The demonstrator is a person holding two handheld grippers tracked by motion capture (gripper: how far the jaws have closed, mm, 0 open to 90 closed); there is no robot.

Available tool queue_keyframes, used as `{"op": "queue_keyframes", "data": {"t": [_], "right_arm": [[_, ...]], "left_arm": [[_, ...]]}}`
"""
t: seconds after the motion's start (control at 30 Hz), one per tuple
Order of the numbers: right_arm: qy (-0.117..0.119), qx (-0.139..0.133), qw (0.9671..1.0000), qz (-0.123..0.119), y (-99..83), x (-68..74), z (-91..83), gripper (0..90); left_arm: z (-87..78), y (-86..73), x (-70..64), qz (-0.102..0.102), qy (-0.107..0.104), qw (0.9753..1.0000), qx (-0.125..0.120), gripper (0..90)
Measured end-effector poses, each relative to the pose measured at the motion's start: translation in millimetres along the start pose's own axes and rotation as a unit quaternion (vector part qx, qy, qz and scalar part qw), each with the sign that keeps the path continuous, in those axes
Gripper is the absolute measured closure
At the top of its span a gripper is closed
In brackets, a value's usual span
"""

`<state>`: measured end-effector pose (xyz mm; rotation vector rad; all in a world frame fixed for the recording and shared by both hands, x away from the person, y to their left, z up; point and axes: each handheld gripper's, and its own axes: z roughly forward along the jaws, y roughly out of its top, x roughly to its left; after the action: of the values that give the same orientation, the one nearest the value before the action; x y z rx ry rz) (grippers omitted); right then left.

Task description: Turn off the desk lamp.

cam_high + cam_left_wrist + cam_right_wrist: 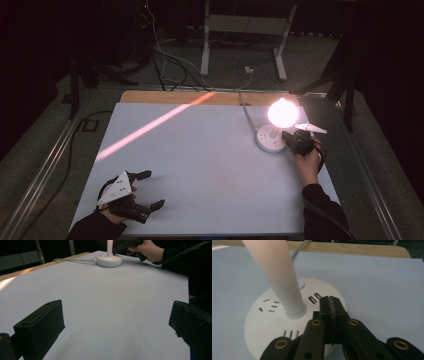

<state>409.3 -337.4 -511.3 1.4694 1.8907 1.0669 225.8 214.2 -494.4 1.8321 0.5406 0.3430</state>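
On the bench [200, 165] stands one lit lamp [282, 114] on one round white socket base [267, 141], with one white cable [246, 112] running off its far side. The base's top carries one small blue light [299, 284] beside the single stem [279, 277], and two narrow slots [315, 297] lie side by side near it. Two tongs are in use, the left tongs [150, 190] and the right tongs [286, 136], one in each of two hands.

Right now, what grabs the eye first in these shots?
The glowing lamp globe at the table's far right, on a round white socket base with a lit blue button. The right gripper, jaws shut, sits over that base beside the stem. The left gripper rests open at the near left.
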Motion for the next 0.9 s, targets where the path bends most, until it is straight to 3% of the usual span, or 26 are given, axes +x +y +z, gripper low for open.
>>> {"op": "queue_keyframes", "data": {"t": [0.27, 0.43, 0.67, 0.9], "right_arm": [[0.001, -0.002, 1.0000, -0.005, -1.1, -0.3, 0.5, 90.0], [-0.001, 0.002, 1.0000, 0.008, 1.2, -1.2, -1.1, 90.0], [0.003, -0.031, 0.9995, 0.009, 11.4, -2.8, -14.5, 90.0], [0.002, -0.040, 0.9991, 0.013, 14.6, -3.8, -16.8, 89.9]], "left_arm": [[0.0, 0.0, -0.4, 0.000, -0.001, 1.0000, 0.000, 0.6], [-0.2, 0.1, -0.3, 0.000, 0.000, 1.0000, -0.001, 0.6], [0.2, 0.0, -0.1, 0.000, -0.001, 1.0000, 0.000, 0.6], [0.3, 0.0, -0.1, 0.000, 0.000, 1.0000, 0.000, 0.6]]}}
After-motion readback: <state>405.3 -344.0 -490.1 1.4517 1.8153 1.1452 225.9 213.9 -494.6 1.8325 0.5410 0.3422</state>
